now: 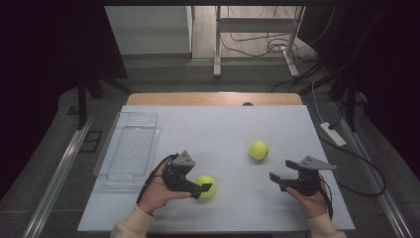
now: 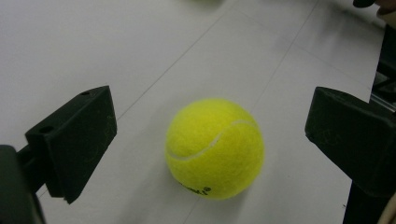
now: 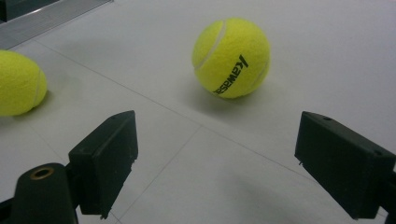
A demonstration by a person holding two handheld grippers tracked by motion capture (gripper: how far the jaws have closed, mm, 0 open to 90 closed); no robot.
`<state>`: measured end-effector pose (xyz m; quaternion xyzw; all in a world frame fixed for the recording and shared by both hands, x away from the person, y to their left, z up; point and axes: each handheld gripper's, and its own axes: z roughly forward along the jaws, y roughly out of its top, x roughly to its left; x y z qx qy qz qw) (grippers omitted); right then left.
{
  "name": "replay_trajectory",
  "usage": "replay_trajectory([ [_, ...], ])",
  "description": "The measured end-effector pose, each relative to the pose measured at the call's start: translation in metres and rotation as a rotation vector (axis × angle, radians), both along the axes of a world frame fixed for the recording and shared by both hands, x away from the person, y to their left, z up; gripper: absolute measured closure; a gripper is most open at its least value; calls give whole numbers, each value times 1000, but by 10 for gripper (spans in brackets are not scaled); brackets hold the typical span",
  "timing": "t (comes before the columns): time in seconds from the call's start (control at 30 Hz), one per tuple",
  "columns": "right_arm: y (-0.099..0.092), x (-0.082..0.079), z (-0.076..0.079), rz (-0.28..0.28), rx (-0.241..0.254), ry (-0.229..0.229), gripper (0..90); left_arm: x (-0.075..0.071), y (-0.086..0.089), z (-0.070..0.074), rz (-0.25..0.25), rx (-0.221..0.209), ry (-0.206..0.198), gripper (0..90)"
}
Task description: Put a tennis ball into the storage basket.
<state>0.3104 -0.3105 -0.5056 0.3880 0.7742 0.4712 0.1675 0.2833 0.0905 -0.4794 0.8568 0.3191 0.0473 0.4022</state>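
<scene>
A yellow tennis ball (image 1: 208,181) (image 2: 215,148) rests on the white table top between the jaws of my left gripper (image 1: 202,190) (image 2: 211,116). The jaws stand wide on either side of it, with a gap at each pad. This gripper is open. A second tennis ball (image 1: 259,149) (image 3: 231,57), with black lettering, lies farther out toward the right. My right gripper (image 1: 281,170) (image 3: 217,126) is open and points at that ball from a short way off, nothing between its jaws. The first ball (image 3: 18,84) sits at the left edge of the right gripper view.
An empty clear plastic tray (image 1: 151,144) stands on the left side of the table. The table's wooden far edge (image 1: 213,99) runs behind the white surface. Cables and a power strip (image 1: 333,134) lie on the floor to the right.
</scene>
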Motion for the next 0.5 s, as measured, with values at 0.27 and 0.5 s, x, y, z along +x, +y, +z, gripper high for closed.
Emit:
replay_trajectory([
  [0.27,0,0,0,1,-1,0,135,3,-10,-11,-28,58,24,32],
  [0.5,0,0,0,2,-2,1,135,3,-15,-15,-37,86,28,32],
])
